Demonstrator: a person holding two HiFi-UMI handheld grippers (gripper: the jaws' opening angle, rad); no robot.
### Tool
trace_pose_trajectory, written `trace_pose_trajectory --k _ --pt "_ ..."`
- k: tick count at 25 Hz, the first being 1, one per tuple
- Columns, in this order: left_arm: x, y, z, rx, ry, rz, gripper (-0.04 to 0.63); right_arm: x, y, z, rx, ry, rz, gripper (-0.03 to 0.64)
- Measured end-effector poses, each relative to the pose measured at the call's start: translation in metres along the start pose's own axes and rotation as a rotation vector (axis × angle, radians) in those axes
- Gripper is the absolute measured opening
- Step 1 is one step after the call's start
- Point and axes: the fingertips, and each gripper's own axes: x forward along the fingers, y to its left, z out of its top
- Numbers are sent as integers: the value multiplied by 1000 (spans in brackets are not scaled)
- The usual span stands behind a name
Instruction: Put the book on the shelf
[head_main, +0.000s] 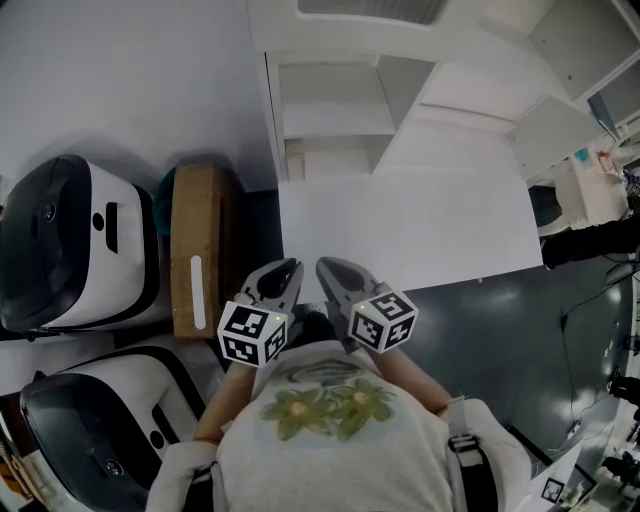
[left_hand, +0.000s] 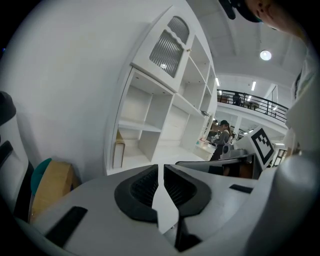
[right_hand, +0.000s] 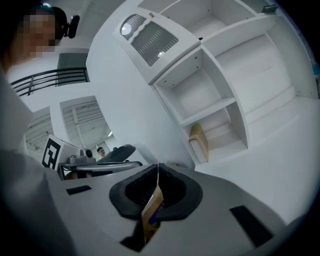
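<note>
The right gripper (right_hand: 157, 167) has its jaws pressed together, the ribbed black pads meeting at the tips. In the slit below the pads sits a thin tan sliver with a blue mark; what it is cannot be told. The left gripper (left_hand: 161, 167) is closed the same way, pad against pad, with only a white wedge showing in the gap beneath them and nothing gripped. In the head view both grippers are held side by side close to the person's flower-printed shirt (head_main: 330, 410), each carrying its marker cube, and both point toward the white shelf unit (right_hand: 210, 109).

The book (right_hand: 199, 141), tan-covered, stands in a lower compartment of the shelf unit, leaning against that compartment's left wall, well apart from both grippers. The other compartments in view hold nothing that can be made out. A slatted panel (right_hand: 150, 37) fronts the top of the shelf unit.

A white flat surface (head_main: 400, 230) spreads from the foot of the shelf unit toward the person. Left of the shelf unit, against the wall, is a cardboard box (head_main: 195, 250) with a teal thing (head_main: 166, 190) at its far end. Further left of the shelf unit are two white-and-black machines (head_main: 70, 245), one nearer the person than the other.
</note>
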Motion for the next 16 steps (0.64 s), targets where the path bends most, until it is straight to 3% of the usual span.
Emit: trace_pose_trajectory --k 16 --pt "-2 -17 -28 -27 33 -35 56 -19 -3 -27 0 64 -76 37"
